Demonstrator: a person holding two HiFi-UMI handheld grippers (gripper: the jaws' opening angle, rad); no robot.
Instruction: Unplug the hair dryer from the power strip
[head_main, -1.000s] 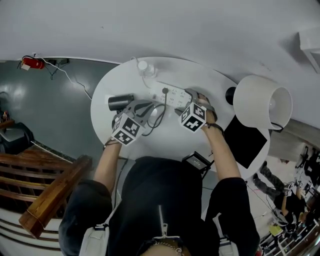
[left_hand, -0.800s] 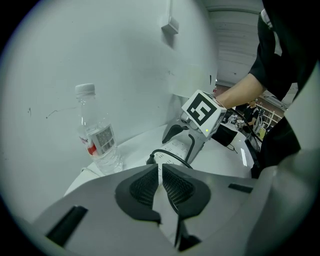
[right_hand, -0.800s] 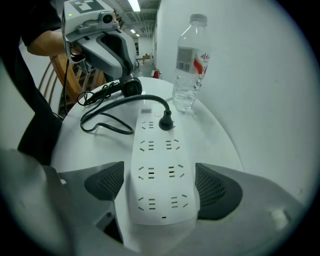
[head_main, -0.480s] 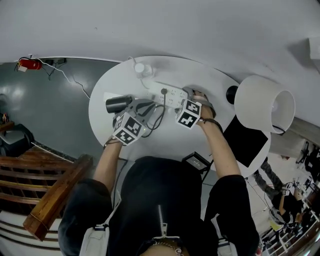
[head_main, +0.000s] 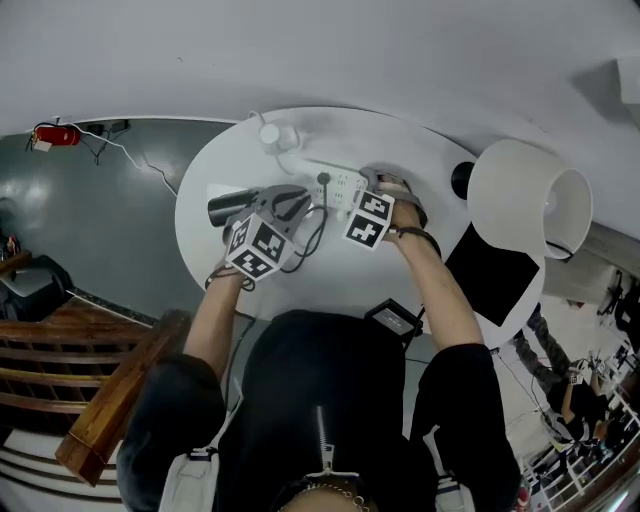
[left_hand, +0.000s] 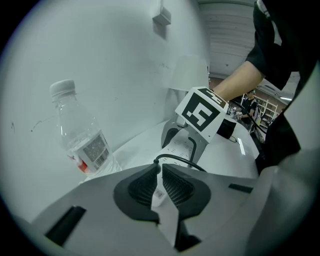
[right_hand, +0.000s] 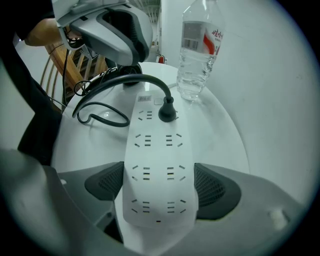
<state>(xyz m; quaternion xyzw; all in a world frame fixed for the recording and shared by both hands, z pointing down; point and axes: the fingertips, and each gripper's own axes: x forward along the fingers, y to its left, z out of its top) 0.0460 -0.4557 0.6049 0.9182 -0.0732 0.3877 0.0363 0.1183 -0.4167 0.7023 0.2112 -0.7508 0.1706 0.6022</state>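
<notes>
Over the last second the right gripper (right_hand: 159, 192) has been advanced along the strip (right_hand: 156, 150), and its wide-set jaws are now clamped on the near end. The left gripper (left_hand: 159, 170), pinched almost closed on the cord (right_hand: 125, 79), has been brought nearer the plug (right_hand: 166, 111). The plug is still seated. The dryer (head_main: 228, 206) lies beside the left gripper. The strip is judged braced, with the pull not yet begun.

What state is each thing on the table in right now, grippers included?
power strip: lying flat, near end clamped by the right gripper.
plug: seated in a power strip socket, not yet pulled.
cord: pinched at the tips of the left gripper.
hair dryer: lying down, not held.
water bottle: upright, capped.
left gripper: shut on cord.
right gripper: shut on power strip.
</notes>
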